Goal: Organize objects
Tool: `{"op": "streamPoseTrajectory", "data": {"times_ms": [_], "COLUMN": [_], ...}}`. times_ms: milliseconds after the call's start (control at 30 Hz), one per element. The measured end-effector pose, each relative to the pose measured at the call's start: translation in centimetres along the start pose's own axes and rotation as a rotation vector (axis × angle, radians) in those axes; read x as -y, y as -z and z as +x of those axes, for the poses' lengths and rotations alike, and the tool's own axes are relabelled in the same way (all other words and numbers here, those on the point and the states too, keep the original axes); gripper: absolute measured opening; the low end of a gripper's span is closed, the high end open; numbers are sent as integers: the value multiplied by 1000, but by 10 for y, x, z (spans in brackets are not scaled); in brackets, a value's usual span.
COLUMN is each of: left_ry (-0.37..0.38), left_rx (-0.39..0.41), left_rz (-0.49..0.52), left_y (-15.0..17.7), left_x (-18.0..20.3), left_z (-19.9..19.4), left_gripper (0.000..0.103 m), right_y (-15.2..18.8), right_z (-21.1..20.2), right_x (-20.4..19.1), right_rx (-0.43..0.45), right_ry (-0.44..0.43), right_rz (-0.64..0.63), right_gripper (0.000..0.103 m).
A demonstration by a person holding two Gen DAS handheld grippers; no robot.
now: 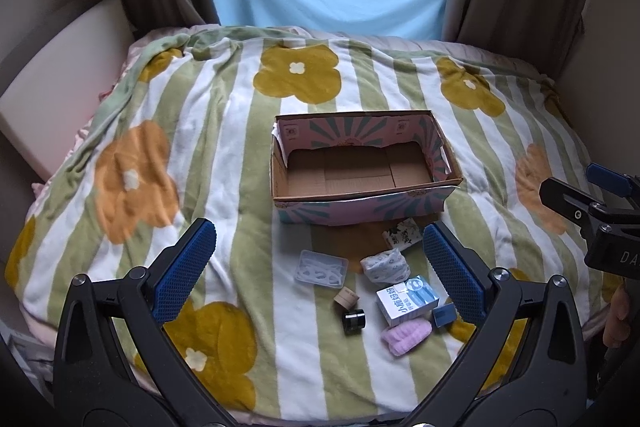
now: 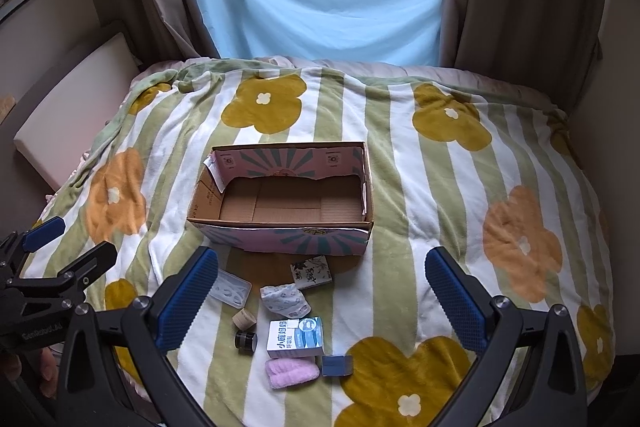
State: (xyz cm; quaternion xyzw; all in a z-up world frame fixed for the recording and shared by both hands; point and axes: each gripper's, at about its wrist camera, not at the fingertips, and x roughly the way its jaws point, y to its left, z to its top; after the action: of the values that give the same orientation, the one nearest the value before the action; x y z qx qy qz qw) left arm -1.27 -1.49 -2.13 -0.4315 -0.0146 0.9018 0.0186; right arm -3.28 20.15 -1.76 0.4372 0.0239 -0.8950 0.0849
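Work surface: a bed covered by a green-and-white striped fleece blanket (image 2: 400,187) with yellow and orange flowers.

Container: an open cardboard box with pink and teal printed sides (image 2: 288,241) (image 1: 360,205) stands upright near the middle of the blanket. Its interior shows bare cardboard only.

Loose items, all lying on the blanket in front of the box, none inside it:
- a small printed tissue packet (image 2: 311,271), just beside the box front;
- a clear plastic case (image 2: 231,290), left of the group;
- a crumpled white patterned wrapper (image 2: 285,299);
- a short tan cylinder (image 2: 245,318), with a small black round jar (image 2: 245,341) just beside it on the near side;
- a white and blue carton with printed characters (image 2: 296,338);
- a pink fuzzy cloth roll (image 2: 292,371), touching the carton's near edge;
- a small blue box (image 2: 337,365), just beside the pink roll.

Left gripper (image 1: 320,269): blue-padded jaws spread wide, nothing between them, held above the near part of the item group.

Right gripper (image 2: 322,297): jaws likewise wide apart and holding nothing, held above the same items. Each gripper appears at the edge of the other's view, with part of a hand (image 2: 48,367) at its handle.
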Motion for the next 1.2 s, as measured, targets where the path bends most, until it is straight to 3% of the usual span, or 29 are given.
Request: {"op": "streamPoseTrajectory", "data": {"times_ms": [333,633,967,1200], "left_ry": [22,42,76,54], "left_rx": [-49,-149,-287,-301], "left_rz": [16,35,38,53], "left_y": [-2,42,118,133], "left_x": [-8,-18,-12,-12], "left_z": [26,89,186,242], "left_gripper": [103,103,102,102], "right_y": [0,24,91,150], "right_z": [26,83,162,193], "right_x": [15,32,25,9], "right_rx": [-62,-140,-275,-335], "right_ry": [2,-18,-65,-132], "right_rz": [30,52,41,25], "right_gripper": [103,103,102,103]}}
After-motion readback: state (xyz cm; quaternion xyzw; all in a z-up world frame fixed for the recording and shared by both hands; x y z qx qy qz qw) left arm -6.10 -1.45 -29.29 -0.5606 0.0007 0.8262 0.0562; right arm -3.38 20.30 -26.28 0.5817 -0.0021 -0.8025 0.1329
